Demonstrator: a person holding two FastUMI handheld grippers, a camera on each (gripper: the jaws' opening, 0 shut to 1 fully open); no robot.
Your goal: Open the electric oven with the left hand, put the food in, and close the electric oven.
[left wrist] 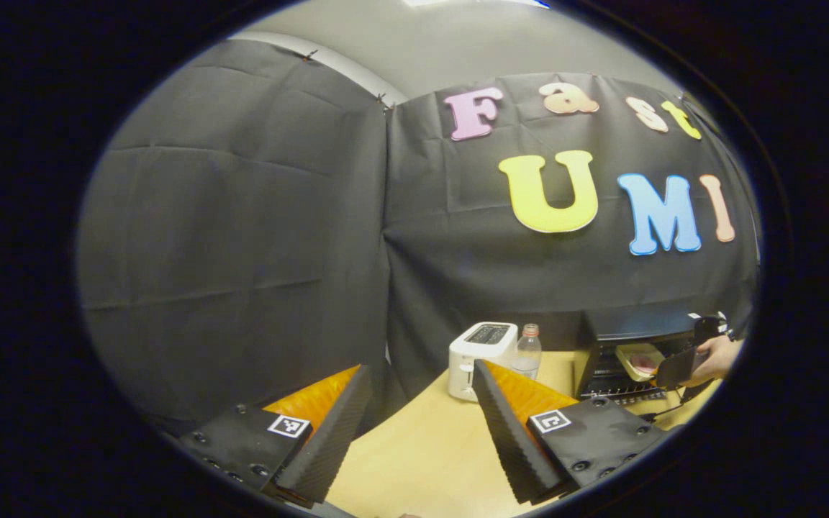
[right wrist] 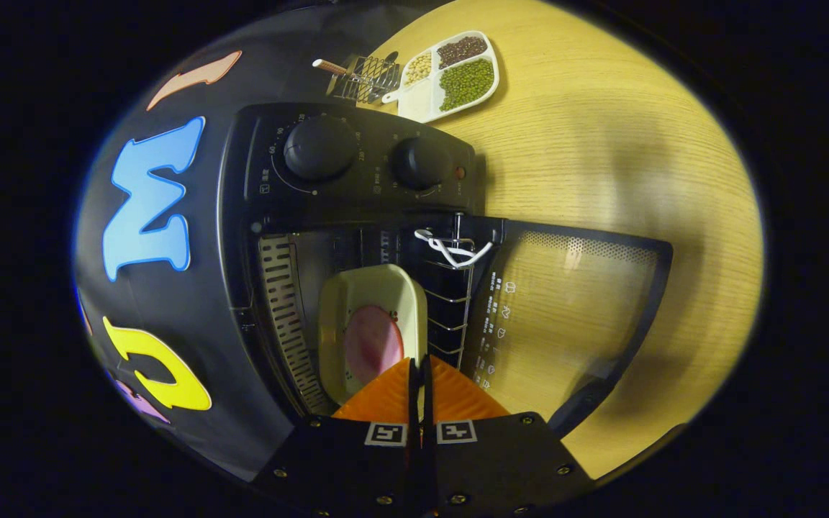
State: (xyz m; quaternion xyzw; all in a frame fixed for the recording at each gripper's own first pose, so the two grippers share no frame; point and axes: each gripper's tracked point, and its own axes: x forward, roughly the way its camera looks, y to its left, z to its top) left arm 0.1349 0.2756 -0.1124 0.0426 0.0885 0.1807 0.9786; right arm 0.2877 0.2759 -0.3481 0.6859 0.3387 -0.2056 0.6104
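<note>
The black electric oven [right wrist: 357, 165] stands open, with its glass door [right wrist: 565, 309] folded down over the table. A cream dish [right wrist: 368, 302] with a pink slice of food [right wrist: 373, 344] sits in the cavity beside the wire rack [right wrist: 450, 302]. My right gripper [right wrist: 419, 363] is shut on the dish's near rim. In the left gripper view the oven [left wrist: 630, 327] is far off at the right, where a hand [left wrist: 720, 356] holds the right gripper [left wrist: 677, 367] at the dish [left wrist: 639, 357]. My left gripper [left wrist: 422, 368] is open, holds nothing, and hangs above the table well left of the oven.
A white toaster [left wrist: 479, 349] and a clear bottle [left wrist: 527, 352] stand between my left gripper and the oven. Beyond the oven's knob side lie a divided white tray of beans [right wrist: 450, 72] and a small wire basket [right wrist: 364, 79]. The wooden table [right wrist: 637, 158] extends past the door.
</note>
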